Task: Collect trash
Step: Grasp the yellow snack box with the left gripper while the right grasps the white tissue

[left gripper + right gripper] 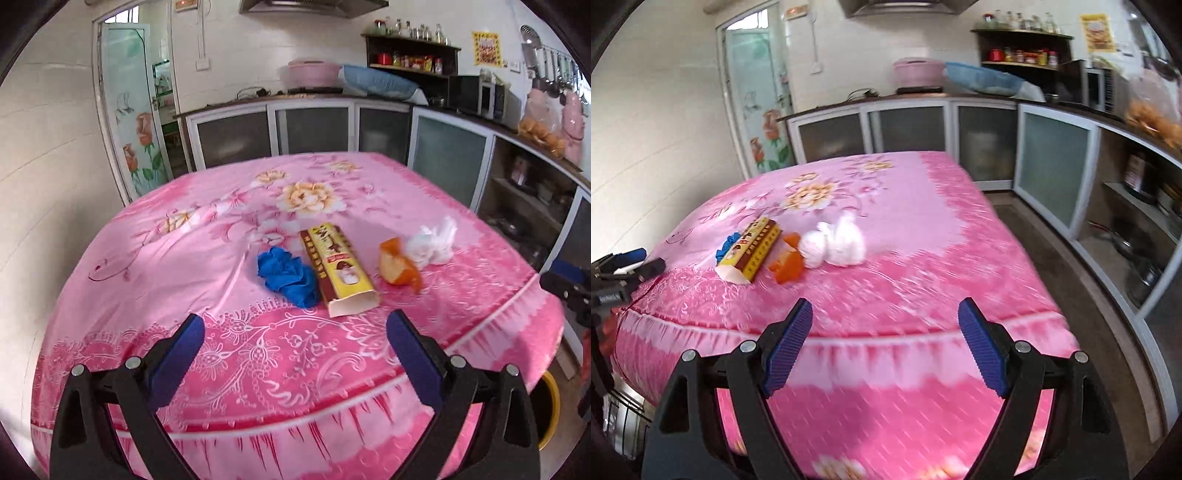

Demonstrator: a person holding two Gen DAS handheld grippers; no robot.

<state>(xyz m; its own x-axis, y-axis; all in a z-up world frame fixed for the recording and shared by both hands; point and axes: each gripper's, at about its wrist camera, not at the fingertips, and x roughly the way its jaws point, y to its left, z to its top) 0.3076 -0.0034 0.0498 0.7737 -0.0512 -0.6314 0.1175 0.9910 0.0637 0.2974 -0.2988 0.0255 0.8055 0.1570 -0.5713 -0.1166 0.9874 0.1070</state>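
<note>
Four pieces of trash lie on the pink flowered tablecloth [207, 258]: a crumpled blue glove [288, 277], a long yellow and brown carton [338, 267], an orange peel [399, 266] and crumpled white tissue [432, 242]. My left gripper [295, 328] is open and empty, just short of the glove and carton. My right gripper [885, 317] is open and empty above the table's near edge, with the tissue [834, 242], peel [788, 264], carton [750, 253] and glove [728, 243] ahead to its left.
Kitchen cabinets [314, 129] with a countertop line the back and right walls. A yellow-rimmed bin [550, 410] stands on the floor right of the table. The other gripper [624, 269] shows at the left edge of the right wrist view. A floral glass door [133, 110] is at the back left.
</note>
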